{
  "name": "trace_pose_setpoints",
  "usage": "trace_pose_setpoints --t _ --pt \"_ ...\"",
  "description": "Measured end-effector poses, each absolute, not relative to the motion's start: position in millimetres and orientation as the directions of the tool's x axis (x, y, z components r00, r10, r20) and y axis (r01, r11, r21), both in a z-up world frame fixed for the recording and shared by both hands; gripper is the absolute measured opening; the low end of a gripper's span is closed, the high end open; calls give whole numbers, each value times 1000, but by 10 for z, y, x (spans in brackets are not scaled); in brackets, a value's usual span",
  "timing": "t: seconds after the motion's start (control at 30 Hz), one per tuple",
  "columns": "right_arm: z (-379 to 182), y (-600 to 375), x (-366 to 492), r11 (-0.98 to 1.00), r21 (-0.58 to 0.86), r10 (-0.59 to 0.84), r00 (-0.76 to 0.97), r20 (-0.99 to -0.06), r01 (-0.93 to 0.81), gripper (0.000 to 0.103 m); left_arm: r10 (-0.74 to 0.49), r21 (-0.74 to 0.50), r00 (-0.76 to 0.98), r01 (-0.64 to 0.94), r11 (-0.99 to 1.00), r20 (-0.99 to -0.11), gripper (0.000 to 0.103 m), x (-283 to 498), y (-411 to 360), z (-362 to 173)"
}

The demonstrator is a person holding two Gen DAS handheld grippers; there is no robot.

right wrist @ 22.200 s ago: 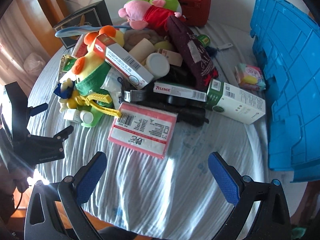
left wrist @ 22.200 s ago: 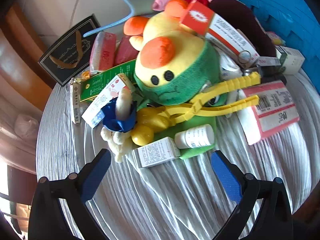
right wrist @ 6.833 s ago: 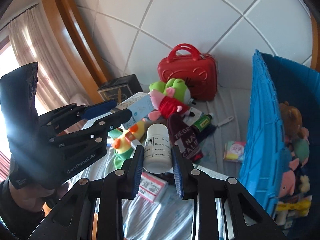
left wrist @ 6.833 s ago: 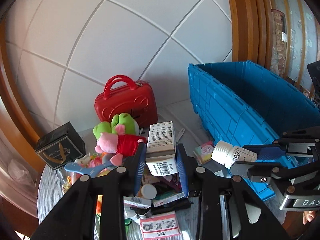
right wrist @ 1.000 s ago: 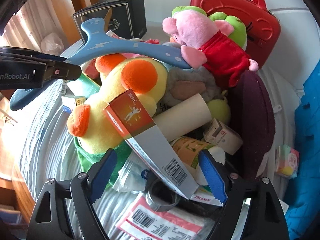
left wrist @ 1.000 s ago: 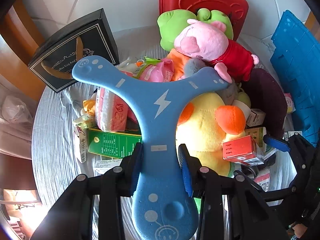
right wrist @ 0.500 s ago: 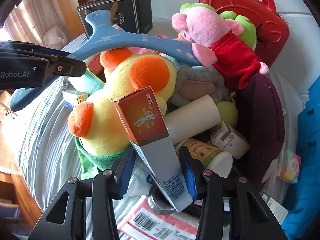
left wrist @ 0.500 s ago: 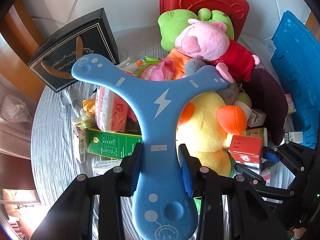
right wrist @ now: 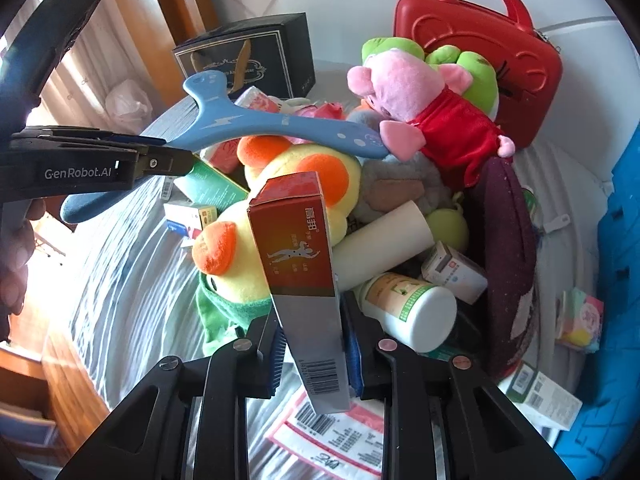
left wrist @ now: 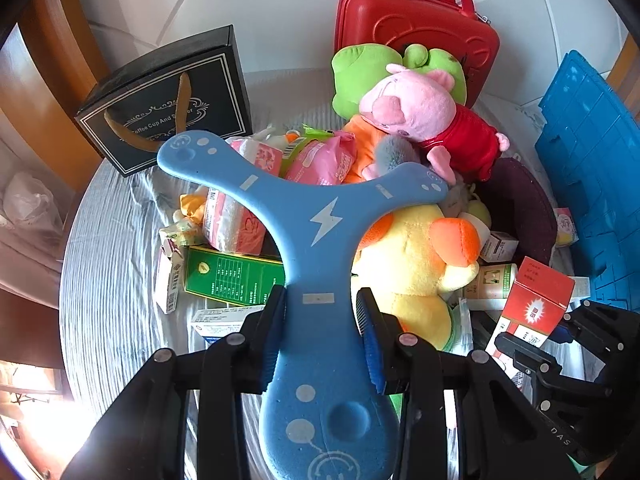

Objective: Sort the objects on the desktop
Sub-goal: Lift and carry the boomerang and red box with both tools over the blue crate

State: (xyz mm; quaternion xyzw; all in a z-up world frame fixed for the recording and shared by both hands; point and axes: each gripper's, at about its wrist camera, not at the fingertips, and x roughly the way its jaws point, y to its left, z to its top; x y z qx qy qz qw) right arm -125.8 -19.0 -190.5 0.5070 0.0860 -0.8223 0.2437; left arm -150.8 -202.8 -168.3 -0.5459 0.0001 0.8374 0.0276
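Left gripper (left wrist: 320, 336): jaws clamped on boomerang (left wrist: 316, 216), above duck (left wrist: 416, 264).
Right gripper (right wrist: 314, 356): jaws closing, pads pressing red carton (right wrist: 300, 256), near bottle (right wrist: 408, 312).

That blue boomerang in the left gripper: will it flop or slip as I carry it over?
Probably not floppy: the boomerang juts out from the left gripper with no visible sag. It looks like foam, so likely light. Only one arm is pinched, so it may pivot or snag the pink pig its far tip touches.
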Motion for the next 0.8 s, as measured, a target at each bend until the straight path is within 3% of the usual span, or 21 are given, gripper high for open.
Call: trace_pose_setpoints --t 0.8 --pt "-1693 -116 -1039 -868 107 -326 -395 -859 485 25 66 -61 -470 -26 -998 -880 34 -1147 -2200 -1399"
